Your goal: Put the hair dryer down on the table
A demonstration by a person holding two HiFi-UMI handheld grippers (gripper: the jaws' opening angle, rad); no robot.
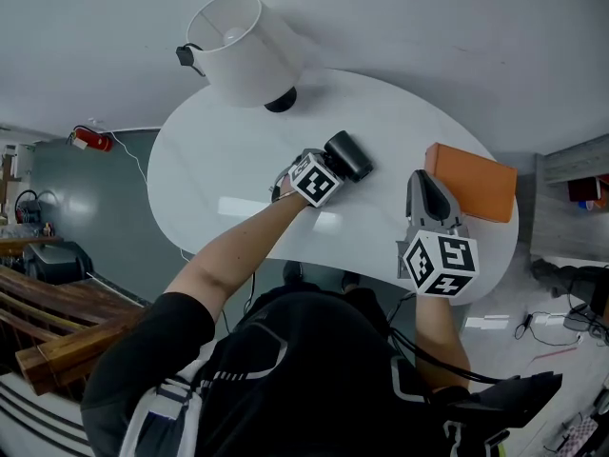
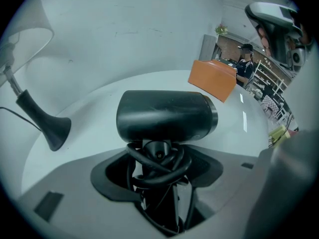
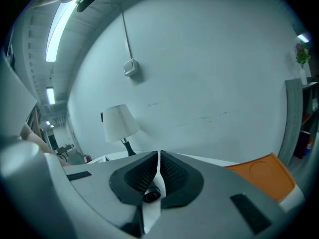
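Observation:
A black hair dryer (image 1: 349, 155) with its cord wound round the handle sits over the middle of the white oval table (image 1: 219, 174). My left gripper (image 1: 333, 167) points steeply down and is shut on the handle. In the left gripper view the barrel (image 2: 167, 116) lies crosswise just beyond the jaws, and the corded handle fills the gap of the left gripper (image 2: 158, 158). Whether the dryer touches the tabletop I cannot tell. My right gripper (image 1: 424, 183) hovers at the table's right side, shut with nothing in it, its pads meeting in the right gripper view (image 3: 158, 166).
A white-shaded lamp (image 1: 238, 46) with a black base stands at the table's far edge, left of the dryer (image 2: 52, 128). An orange box (image 1: 471, 181) lies at the right end, just beyond the right gripper (image 3: 264, 176). A person stands in the background (image 2: 244, 63).

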